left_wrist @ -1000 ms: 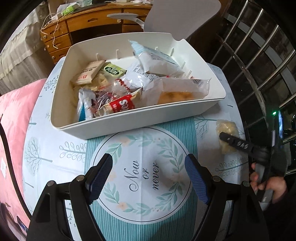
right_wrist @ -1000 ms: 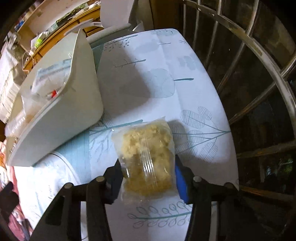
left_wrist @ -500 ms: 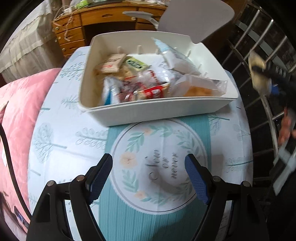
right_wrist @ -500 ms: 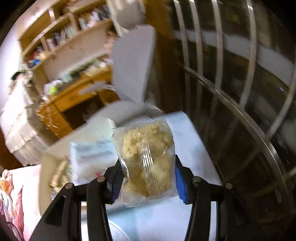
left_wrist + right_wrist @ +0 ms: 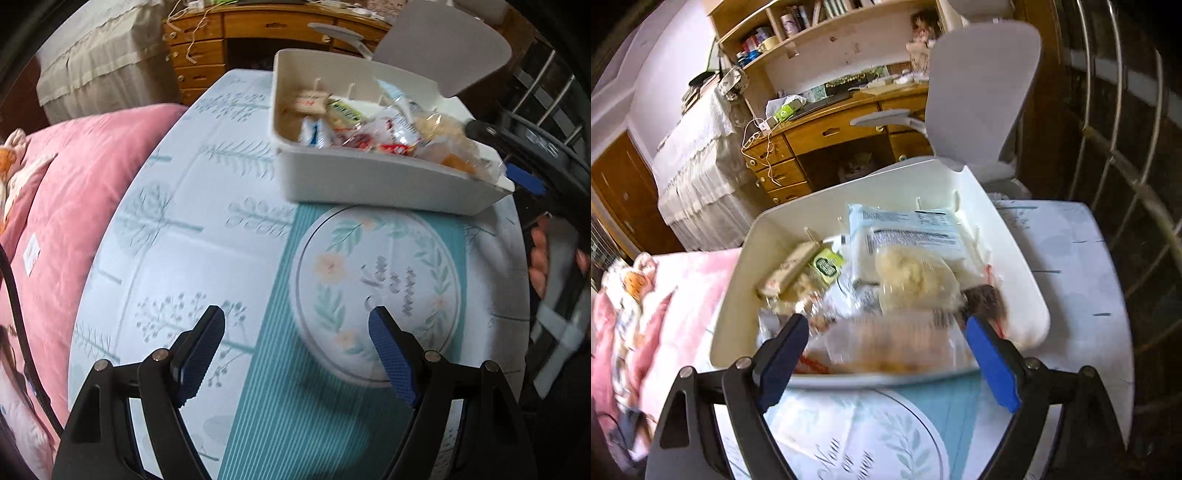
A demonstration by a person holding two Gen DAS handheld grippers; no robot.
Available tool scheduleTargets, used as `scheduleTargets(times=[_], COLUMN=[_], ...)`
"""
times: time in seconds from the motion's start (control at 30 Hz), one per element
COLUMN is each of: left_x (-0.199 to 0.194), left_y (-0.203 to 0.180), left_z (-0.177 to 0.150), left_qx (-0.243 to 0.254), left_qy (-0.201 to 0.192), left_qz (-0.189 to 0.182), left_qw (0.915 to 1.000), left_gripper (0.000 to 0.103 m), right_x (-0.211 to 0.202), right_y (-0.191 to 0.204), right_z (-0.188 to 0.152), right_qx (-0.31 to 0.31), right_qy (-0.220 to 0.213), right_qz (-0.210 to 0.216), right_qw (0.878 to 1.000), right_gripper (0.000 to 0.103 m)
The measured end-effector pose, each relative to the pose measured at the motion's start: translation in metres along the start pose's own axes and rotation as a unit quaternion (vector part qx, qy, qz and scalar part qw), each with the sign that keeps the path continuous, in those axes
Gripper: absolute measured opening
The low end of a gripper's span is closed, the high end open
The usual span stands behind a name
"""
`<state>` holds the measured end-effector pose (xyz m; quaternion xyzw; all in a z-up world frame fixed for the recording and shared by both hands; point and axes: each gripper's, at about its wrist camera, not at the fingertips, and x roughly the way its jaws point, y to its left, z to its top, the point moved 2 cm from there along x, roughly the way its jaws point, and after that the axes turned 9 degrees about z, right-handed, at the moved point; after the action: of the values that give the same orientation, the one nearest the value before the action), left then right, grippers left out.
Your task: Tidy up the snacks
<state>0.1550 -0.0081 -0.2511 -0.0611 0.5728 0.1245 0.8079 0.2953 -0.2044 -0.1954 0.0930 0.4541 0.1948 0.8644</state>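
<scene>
Home bedroom: pink bedding (image 5: 74, 192), wooden desk (image 5: 831, 129) (cluttered shelves above).

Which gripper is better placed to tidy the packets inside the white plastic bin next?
Right. The right gripper hangs open at the white plastic bin's near rim, above the snack packets. The left gripper, also open, sits back over the teal-patterned tablecloth, away from the bin.

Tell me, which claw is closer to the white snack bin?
Right. The right claw hangs open at the white bin's near rim; the left claw hangs open over the tablecloth, well short of it.
</scene>
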Motion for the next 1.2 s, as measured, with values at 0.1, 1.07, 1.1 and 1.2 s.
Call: scheduleTargets(times=[0.1, 1.07, 1.1, 1.2], left_x=[0.005, -0.275, -0.278, -0.28], left_y=[0.008, 0.044, 0.041, 0.029], left_z=[-0.01, -0.037, -0.039, -0.046], left_qx=[0.003, 0.065, 0.065, 0.079], left_qy=[0.002, -0.189, -0.196, -0.205], left_qz=[-0.002, -0.02, -0.018, -0.002], left_qw=[1.0, 0.9796, 0.9783, 0.9756], left_gripper=[0.079, 0.098, 0.1, 0.102], right_x=[-0.013, -0.276, -0.28, -0.288], right_y=[-0.003, 0.144, 0.142, 0.132], right_z=[-0.02, -0.111, -0.113, -0.125], right_qx=[0.009, 0.0, -0.004, 0.005], right_qy=[0.004, 0.043, 0.037, 0.023], right_qz=[0.0, -0.027, -0.041, -0.077], right_qw=[1.0, 0.999, 0.998, 0.997], right_gripper=[0.096, 0.101, 0.101, 0.101])
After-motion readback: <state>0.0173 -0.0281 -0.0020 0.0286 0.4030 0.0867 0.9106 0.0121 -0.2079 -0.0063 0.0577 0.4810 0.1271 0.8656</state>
